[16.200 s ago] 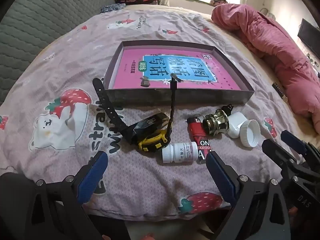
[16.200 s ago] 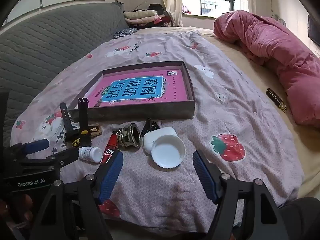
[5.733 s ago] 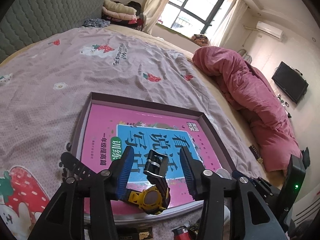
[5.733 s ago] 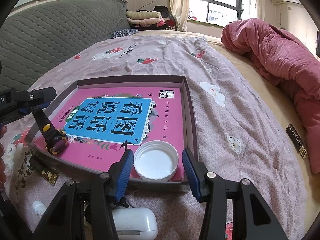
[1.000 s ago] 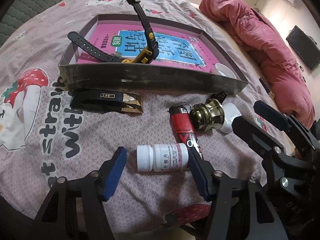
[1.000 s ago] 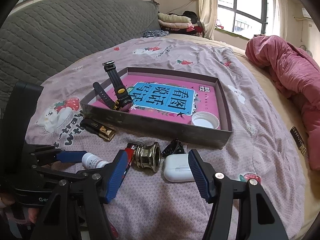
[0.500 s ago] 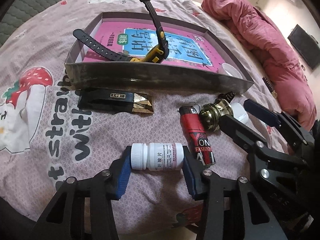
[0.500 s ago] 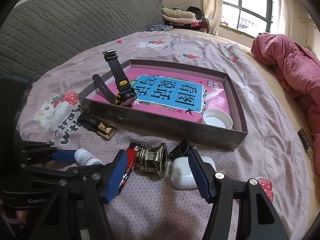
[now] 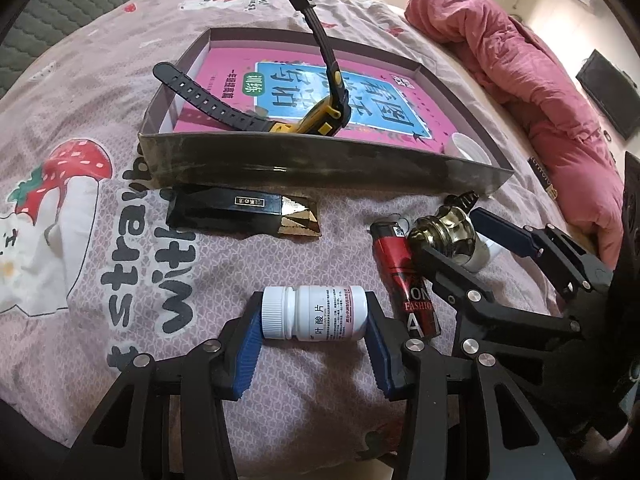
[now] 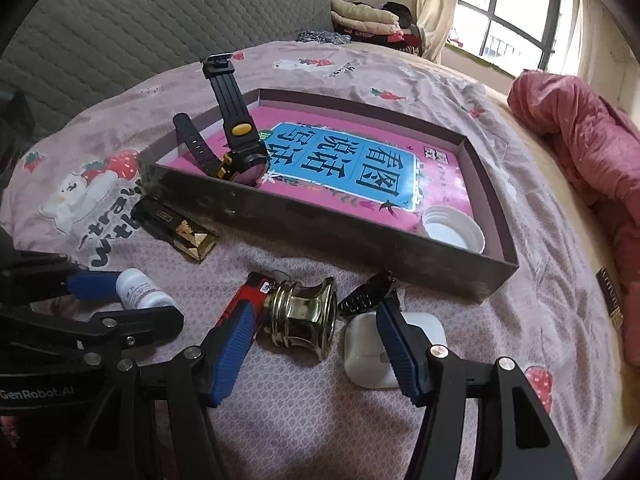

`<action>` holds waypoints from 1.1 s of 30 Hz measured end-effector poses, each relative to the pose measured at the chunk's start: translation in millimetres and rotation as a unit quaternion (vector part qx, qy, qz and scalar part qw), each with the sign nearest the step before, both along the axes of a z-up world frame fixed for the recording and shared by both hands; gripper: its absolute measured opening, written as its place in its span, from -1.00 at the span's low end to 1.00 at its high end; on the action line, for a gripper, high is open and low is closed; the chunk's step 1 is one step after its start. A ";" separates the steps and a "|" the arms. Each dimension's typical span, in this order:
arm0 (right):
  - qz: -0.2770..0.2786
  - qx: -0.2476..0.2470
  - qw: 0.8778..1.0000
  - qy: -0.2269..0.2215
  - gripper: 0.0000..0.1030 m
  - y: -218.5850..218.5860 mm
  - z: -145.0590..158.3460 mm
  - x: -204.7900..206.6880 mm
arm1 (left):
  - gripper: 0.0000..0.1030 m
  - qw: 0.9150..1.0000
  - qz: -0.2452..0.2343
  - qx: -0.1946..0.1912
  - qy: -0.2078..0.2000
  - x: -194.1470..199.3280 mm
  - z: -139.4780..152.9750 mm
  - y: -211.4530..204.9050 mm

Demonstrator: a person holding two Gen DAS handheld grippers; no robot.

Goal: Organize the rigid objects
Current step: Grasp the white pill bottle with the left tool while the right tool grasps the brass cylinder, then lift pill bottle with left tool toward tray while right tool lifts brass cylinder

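My left gripper (image 9: 314,334) is shut on a white pill bottle (image 9: 314,312) that lies on its side on the bedspread; the bottle also shows in the right wrist view (image 10: 142,292). My right gripper (image 10: 314,334) is open, its fingers either side of a brass knob (image 10: 302,316), apart from it. A dark tray (image 10: 320,236) with a pink book holds a black and yellow watch (image 10: 236,148) and a white lid (image 10: 454,228). A red lighter (image 9: 404,280), a white earbud case (image 10: 396,344) and a black clip (image 10: 368,292) lie in front of the tray.
A black and gold box (image 9: 244,216) lies by the tray's near left wall. A pink quilt (image 9: 528,80) is bunched at the right. A grey padded headboard (image 10: 140,16) stands behind. The bed's near edge runs just under both grippers.
My left gripper has moved forward and closed its fingers onto the ends of the pill bottle. My right gripper has advanced toward the brass knob, still open.
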State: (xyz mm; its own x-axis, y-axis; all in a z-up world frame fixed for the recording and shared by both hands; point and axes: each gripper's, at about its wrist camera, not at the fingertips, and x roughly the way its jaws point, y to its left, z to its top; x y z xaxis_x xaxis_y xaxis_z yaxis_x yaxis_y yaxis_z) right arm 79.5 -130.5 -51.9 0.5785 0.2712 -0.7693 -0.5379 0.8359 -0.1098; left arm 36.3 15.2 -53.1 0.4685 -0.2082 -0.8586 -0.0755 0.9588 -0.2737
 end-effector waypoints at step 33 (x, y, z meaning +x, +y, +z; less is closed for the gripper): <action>-0.004 0.097 0.994 0.047 -0.36 -19.4 7.4 11.0 | -0.08 1.000 0.004 -0.015 -0.026 6.7 4.3 -3.8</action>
